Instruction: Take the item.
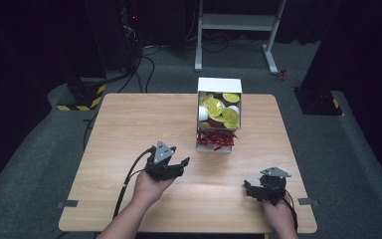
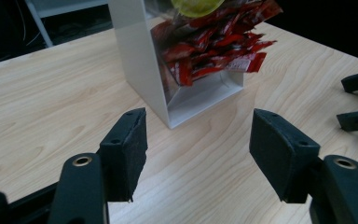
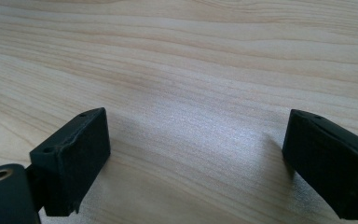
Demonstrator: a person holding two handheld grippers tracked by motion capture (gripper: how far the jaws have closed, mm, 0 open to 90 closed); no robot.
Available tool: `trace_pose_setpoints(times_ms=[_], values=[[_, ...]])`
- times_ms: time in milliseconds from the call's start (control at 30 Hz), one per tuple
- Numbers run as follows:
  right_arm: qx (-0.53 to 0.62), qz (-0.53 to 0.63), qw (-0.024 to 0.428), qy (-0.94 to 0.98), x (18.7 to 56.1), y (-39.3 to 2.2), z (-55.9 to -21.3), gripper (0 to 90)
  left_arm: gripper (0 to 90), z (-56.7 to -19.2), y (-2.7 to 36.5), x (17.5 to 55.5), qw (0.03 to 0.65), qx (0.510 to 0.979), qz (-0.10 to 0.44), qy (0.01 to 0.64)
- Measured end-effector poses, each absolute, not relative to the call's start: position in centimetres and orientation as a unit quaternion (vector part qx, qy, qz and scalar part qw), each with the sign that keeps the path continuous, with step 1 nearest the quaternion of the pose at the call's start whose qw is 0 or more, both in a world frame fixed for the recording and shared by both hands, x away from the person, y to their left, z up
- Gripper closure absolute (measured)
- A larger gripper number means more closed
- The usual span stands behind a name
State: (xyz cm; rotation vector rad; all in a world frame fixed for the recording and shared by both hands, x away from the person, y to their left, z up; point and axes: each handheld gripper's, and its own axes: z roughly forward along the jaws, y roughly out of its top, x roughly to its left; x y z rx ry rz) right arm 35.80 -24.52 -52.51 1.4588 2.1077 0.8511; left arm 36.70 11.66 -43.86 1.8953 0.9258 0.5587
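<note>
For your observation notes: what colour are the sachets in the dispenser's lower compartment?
Red sachets, clearest in the left gripper view.

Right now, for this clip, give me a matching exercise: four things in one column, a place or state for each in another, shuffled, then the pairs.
Things:
1. left gripper
2. right gripper
3. red packets
4. gold-lidded cups

Places or states:
A. upper part of the white box
B. open, by the table's right near edge
C. spilling from the box's lower opening
D. open, pointed at the box

Pairs: 1-D, 2-B, 3-C, 4-A
</note>
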Motion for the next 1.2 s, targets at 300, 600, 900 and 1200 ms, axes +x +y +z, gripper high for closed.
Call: trace_pose_setpoints(times_ms=[300,600,900,1200], values=[[0.527,0.307,0.218,0.762,35.8,-24.5,-52.5,7.4,40.9,-43.9,10.3,37.6,0.462,0.768,0.233,0.378],[0.527,0.307,0.218,0.762,35.8,-24.5,-52.5,7.4,38.2,-44.3,9.1,39.2,0.464,0.769,0.234,0.373],[0.527,0.308,0.218,0.762,35.8,-24.5,-52.5,7.4,38.7,-44.3,7.8,40.9,0.474,0.764,0.234,0.371],[0.526,0.307,0.215,0.763,35.9,-24.5,-52.5,7.4,46.7,-43.9,7.4,41.6,0.477,0.762,0.240,0.367]])
